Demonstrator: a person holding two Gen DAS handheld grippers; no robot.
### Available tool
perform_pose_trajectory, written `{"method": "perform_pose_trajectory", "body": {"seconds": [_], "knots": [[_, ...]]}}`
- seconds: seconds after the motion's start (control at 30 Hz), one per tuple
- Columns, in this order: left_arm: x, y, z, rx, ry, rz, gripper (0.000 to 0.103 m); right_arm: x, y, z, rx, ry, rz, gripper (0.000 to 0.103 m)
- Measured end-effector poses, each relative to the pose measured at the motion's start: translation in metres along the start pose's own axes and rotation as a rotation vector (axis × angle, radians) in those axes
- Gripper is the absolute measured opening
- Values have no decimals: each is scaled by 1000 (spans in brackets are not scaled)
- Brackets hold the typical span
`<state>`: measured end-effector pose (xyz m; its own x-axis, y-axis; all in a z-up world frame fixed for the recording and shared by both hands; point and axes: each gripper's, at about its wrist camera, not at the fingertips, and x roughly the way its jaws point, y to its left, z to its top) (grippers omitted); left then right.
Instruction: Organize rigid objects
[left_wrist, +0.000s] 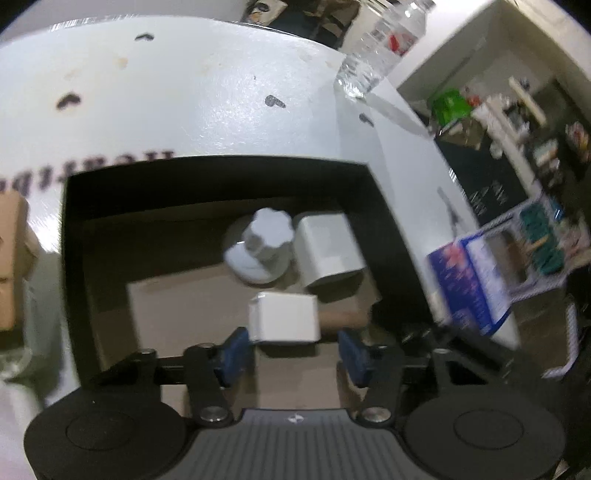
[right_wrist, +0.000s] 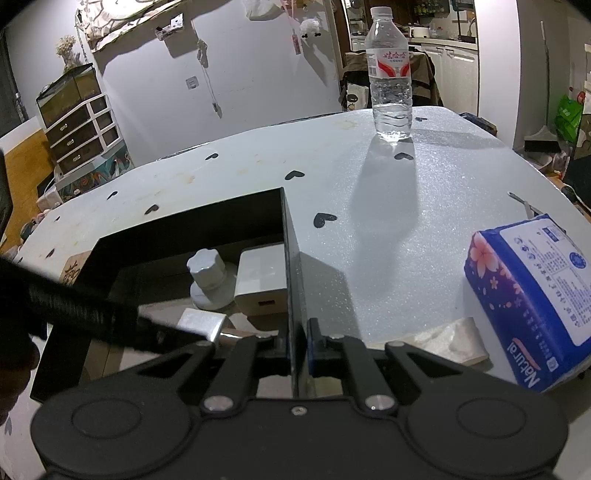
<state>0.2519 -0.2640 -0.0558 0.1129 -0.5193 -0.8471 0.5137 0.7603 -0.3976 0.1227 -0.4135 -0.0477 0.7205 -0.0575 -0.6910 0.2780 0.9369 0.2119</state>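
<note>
A: White foam sheeting with black heart prints covers the bench (right_wrist: 369, 206), right?

B: Yes. Nearest, the right gripper (right_wrist: 297, 350) pinches its fingers on the thin wall of the black box (right_wrist: 291, 258). The left gripper (left_wrist: 291, 350) hovers spread wide, holding nothing.

A: Inside?

B: A white cube (left_wrist: 284, 317), then a ribbed knob (left_wrist: 264, 245) beside a rounded charger block (left_wrist: 327, 249). Farther off, a clear plastic bottle (right_wrist: 391, 81).

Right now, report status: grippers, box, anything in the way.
Left gripper open over the box, white cube between its fingers, ungripped. Right gripper shut on box wall. Knob and charger inside. Bottle, tissue pack stand clear.
</note>
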Motion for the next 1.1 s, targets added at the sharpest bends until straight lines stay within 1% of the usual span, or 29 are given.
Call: {"method": "perform_pose_trajectory", "body": {"seconds": [0.07, 0.13, 0.2, 0.27, 0.3, 0.37, 0.47, 0.53, 0.63, 0.7, 0.73, 0.77, 0.8, 0.83, 0.87, 0.9, 0.97, 1.0, 1.03, 1.1], "knots": [[2, -1, -3, 58, 12, 17, 47, 0, 0, 0, 0, 0, 1, 8], [2, -6, -5, 111, 11, 35, 47, 0, 0, 0, 0, 0, 1, 8], [4, -11, -6, 147, 11, 44, 43, 0, 0, 0, -1, 0, 0, 8], [7, -16, -7, 177, 2, 71, 36, 0, 0, 0, -1, 0, 0, 8], [8, -18, -7, 183, -5, 87, 33, 0, 0, 0, -2, 0, -1, 8], [10, -20, -6, 163, -27, 118, 20, 0, 0, -1, -3, 1, -2, 8], [11, -18, -4, 104, -40, 121, 19, 1, 0, -1, -3, 0, 0, 8], [10, -21, -8, 115, -55, 134, 19, 1, 0, -1, -4, 0, -1, 8], [9, -22, -12, 123, -70, 139, 20, 0, -1, -1, -4, -2, -1, 8], [8, -23, -12, 131, -70, 138, 24, 0, -1, -1, -4, -2, 0, 8], [9, -26, -13, 147, -72, 143, 33, 0, -1, -1, -5, -2, 0, 8], [8, -28, -14, 161, -78, 166, 50, 0, -1, -1, -5, -1, 1, 8], [8, -30, -16, 180, -89, 196, 57, 0, -1, -1, -6, -1, 2, 8], [6, -33, -18, 211, -104, 220, 61, 0, -1, -1, -6, -1, 3, 8], [4, -34, -19, 236, -112, 226, 61, 0, -1, -1, -7, -2, 3, 8], [2, -34, -20, 240, -115, 220, 61, 0, 0, -1, -7, -3, 2, 8], [-3, -31, -18, 218, -138, 178, 59, 0, 0, -1, -7, -3, 3, 8], [-4, -31, -17, 212, -151, 172, 59, 0, -1, -1, -6, -4, 4, 8], [-5, -31, -16, 217, -164, 173, 56, 0, -1, -1, -5, -4, 6, 8], [-2, -34, -14, 235, -171, 180, 54, -1, -1, -1, -4, -3, 6, 8]]}}
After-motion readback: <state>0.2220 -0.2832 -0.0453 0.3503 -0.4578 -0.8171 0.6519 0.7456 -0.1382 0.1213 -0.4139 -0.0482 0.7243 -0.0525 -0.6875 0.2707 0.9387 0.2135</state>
